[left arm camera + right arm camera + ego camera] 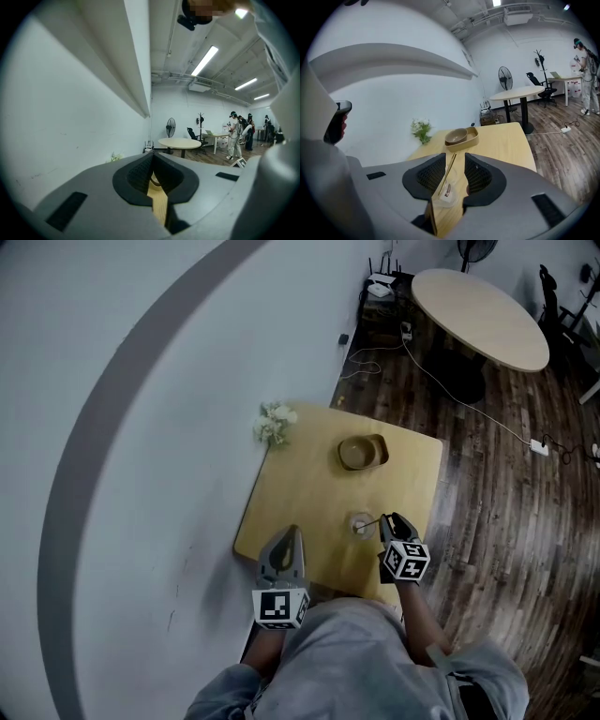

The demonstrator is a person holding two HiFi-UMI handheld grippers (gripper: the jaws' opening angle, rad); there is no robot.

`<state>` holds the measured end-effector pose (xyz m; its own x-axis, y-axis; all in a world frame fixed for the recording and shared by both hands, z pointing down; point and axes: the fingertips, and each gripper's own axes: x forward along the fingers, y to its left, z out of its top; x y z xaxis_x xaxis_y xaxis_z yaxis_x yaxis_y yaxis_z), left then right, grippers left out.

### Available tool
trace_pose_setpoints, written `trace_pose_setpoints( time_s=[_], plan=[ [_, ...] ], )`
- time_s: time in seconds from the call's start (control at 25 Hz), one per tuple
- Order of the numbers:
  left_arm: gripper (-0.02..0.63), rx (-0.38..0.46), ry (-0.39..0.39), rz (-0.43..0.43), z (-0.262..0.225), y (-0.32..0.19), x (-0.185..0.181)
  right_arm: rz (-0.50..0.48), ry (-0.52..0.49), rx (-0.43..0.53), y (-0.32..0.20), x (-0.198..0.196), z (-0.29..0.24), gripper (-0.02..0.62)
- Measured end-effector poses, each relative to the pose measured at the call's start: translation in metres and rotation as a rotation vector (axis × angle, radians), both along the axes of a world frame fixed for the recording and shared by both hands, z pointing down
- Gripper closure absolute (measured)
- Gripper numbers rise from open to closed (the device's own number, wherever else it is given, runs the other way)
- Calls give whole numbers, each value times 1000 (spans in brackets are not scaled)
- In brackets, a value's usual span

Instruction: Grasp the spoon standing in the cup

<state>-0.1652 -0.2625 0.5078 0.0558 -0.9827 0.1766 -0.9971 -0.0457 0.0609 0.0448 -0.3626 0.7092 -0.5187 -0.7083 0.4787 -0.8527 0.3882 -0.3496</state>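
Note:
A clear cup (361, 526) stands on the wooden table (309, 474), near its front right part. A thin spoon (374, 520) leans out of it toward my right gripper (395, 522). In the right gripper view the spoon handle (449, 172) rises from the cup (446, 193) into the gap between the two jaws of the right gripper (454, 157). It lies close to the left pad, and the jaws stand open around it. My left gripper (285, 552) hovers over the table's front left, shut and empty, well apart from the cup. Its jaws (153, 159) meet at the tips.
A brown bowl (359, 451) sits in a tan tray (378, 452) at mid-table, seen again beyond the jaws as bowl (456, 136). A small flower bunch (275, 424) stands at the far left corner by the white wall. A round table (478, 315) and floor cables (506, 432) lie beyond.

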Motion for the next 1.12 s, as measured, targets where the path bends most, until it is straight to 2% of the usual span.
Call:
trace_pose_setpoints(
  time_s=[0.48,0.56,0.64,1.12],
  plan=[
    [604,-23,-18,-78,0,10,-12,-59,7,-52,0,-17,20,511],
    [604,-31,-19,-94,1,14,-15,-47,2,-40,0,-18,19,568],
    [604,-36,-22,-107,1,18,-18,-41,-19,-27,0,-21,14,581],
    [604,-20,-15,-118,-4,31,-25,-52,-47,51,-1,-32,-20,594]
  ],
)
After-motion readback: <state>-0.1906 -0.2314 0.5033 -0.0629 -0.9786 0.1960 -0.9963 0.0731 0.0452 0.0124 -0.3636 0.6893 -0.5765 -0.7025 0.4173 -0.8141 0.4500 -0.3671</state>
